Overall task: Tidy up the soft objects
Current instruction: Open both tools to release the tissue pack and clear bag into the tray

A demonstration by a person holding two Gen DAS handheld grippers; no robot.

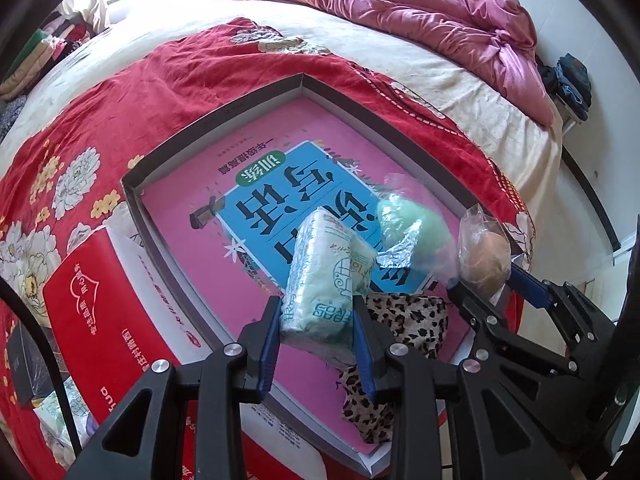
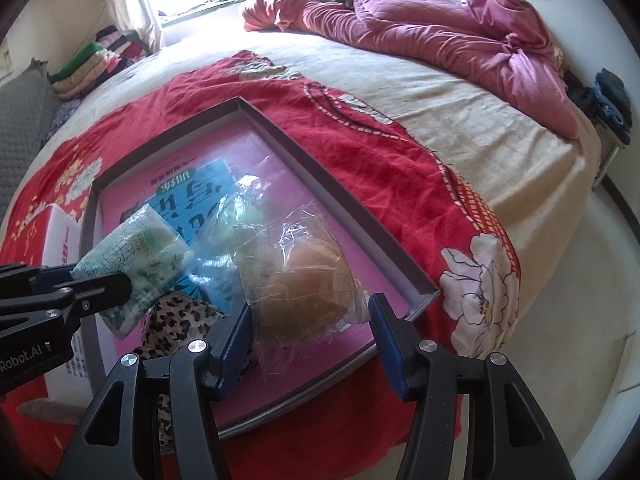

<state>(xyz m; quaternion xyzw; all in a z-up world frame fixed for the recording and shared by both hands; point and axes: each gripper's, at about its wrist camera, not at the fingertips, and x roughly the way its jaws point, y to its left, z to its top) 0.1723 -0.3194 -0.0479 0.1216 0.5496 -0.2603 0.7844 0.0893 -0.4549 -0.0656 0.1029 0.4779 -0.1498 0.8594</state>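
A shallow grey tray point(image 1: 224, 112) point(image 2: 344, 204) with a pink printed bottom lies on a red floral blanket point(image 1: 60, 152). My left gripper point(image 1: 318, 308) point(image 2: 100, 284) is shut on a green-and-white tissue pack point(image 1: 324, 276) point(image 2: 140, 248), held over the tray's near part. Just to its right, my right gripper point(image 2: 310, 316) point(image 1: 488, 284) is shut on a tan puff in a clear bag point(image 2: 304, 292) point(image 1: 484, 256), above the tray's near right corner. In the tray lie a green puff in a bag point(image 1: 404, 220) point(image 2: 240, 216) and a leopard-print cloth point(image 1: 408, 320) point(image 2: 176, 316).
A red and white box point(image 1: 92, 304) point(image 2: 56, 232) stands left of the tray. A rumpled pink quilt point(image 1: 420, 12) point(image 2: 420, 20) covers the bed's far side. Folded clothes point(image 2: 100, 56) are stacked by the window. The bed's edge and the floor lie to the right.
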